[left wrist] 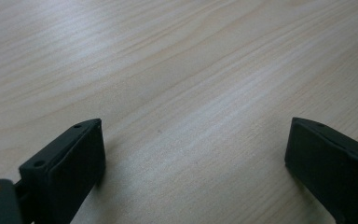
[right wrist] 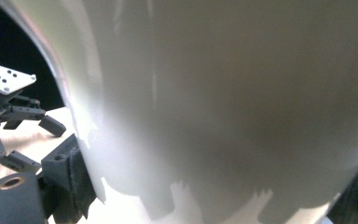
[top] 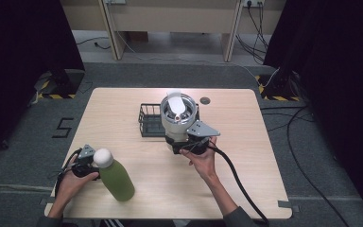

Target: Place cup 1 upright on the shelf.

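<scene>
A large white insulated cup (top: pixel 178 113) with a lidded top is upright at the table's middle, just in front of a black wire basket (top: pixel 147 119). My right gripper (top: pixel 179 142) is shut on the cup's lower body. In the right gripper view the cup's white wall (right wrist: pixel 223 93) fills the space between the jaws of that gripper (right wrist: pixel 214 186). I cannot tell whether the cup rests on the table. A green bottle (top: pixel 116 178) with a white cap stands near the front left. My left gripper (top: pixel 86 163) is beside it, and its jaws (left wrist: pixel 193 135) are wide open over bare wood.
The light wooden table (top: pixel 246 156) has bare room on its right half and back left. A small round grommet (top: pixel 205 100) sits near the back edge. The right gripper's cable (top: pixel 238 182) trails off the front edge. Dark curtains and floor cables surround the table.
</scene>
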`<state>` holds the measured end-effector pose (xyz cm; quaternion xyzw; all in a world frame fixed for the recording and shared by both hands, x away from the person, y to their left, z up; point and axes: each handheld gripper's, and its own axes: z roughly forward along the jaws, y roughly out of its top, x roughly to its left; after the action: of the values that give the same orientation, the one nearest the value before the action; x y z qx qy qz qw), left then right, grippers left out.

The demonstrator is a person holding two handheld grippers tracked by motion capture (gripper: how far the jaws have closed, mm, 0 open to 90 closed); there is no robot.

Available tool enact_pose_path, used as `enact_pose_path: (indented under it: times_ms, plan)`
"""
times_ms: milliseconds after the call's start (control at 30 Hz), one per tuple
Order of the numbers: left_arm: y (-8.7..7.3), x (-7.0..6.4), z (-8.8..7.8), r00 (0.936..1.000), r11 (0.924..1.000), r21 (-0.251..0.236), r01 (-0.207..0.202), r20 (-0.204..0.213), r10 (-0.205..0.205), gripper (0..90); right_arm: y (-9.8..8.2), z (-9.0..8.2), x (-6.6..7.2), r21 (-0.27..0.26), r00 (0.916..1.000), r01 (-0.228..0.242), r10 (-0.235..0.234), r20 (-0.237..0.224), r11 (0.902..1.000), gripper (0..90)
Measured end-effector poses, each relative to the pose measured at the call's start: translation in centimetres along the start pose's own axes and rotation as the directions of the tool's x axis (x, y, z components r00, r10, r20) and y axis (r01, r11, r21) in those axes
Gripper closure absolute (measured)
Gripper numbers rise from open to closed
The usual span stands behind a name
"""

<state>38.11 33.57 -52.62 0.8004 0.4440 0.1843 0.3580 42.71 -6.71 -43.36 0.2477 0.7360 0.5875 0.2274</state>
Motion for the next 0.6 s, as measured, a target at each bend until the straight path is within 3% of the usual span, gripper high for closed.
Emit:
enact_pose_path:
  times_ms: [600]
  plan:
    - [0.0, 0.0, 0.0, 1.0000, 1.0000, 0.000, 0.001, 0.000, -0.001, 4.3, 2.2, 0.7, -1.4, -0.003, 0.9997, -0.004, 0.004, 0.025, 1.0000, 10.9]
